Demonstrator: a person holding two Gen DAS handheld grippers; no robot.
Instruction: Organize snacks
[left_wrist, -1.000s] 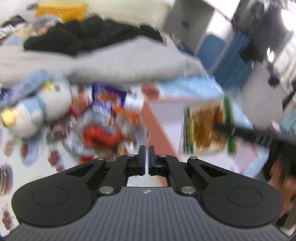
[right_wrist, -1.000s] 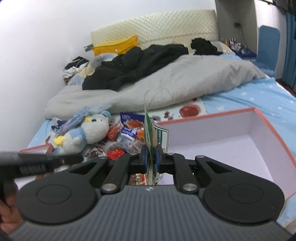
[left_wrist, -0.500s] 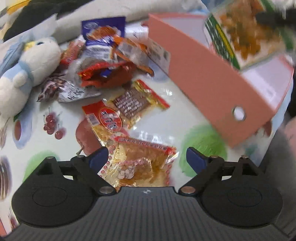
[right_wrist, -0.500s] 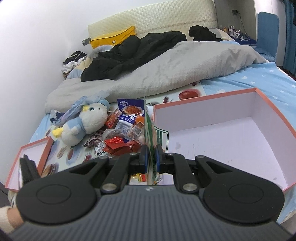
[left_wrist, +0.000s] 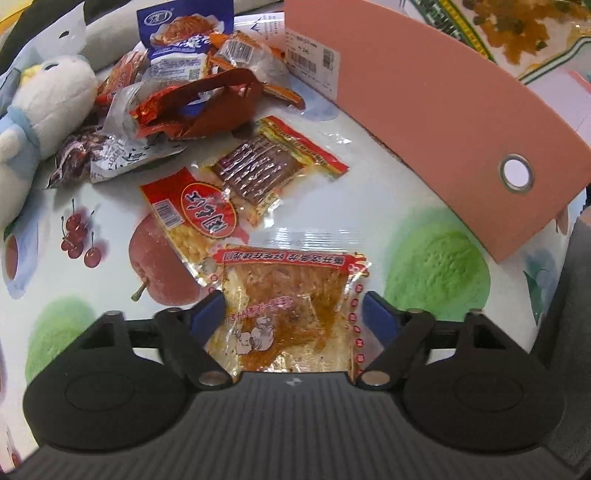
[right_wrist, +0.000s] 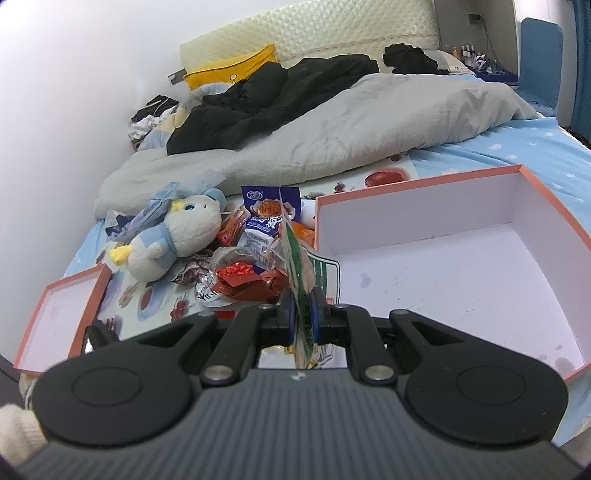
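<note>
An orange snack packet (left_wrist: 288, 306) lies flat on the fruit-print cloth (left_wrist: 436, 266). My left gripper (left_wrist: 291, 314) points down over it. Its jaws are closing, with the packet between the blue pads (left_wrist: 208, 312), which sit at its edges without squeezing it. More packets (left_wrist: 258, 170) lie just beyond, in a loose pile (right_wrist: 255, 258). My right gripper (right_wrist: 301, 314) is shut on a green-and-white snack bag (right_wrist: 295, 258), seen edge-on. It hangs by the near left corner of the salmon box (right_wrist: 443, 280), whose white inside is bare. The same bag (left_wrist: 517, 33) shows above the box wall (left_wrist: 424, 110).
A plush toy (right_wrist: 177, 236) lies left of the snack pile. A shallow salmon lid (right_wrist: 55, 317) sits at the near left edge of the bed. A grey quilt (right_wrist: 351, 129) and black clothes (right_wrist: 277, 99) cover the bed behind. A cream sleeve (right_wrist: 14, 428) shows at lower left.
My left gripper has dropped from high above the bed to the cloth. It opened from shut to wide, then narrowed around the orange packet. The right gripper has kept its bag still.
</note>
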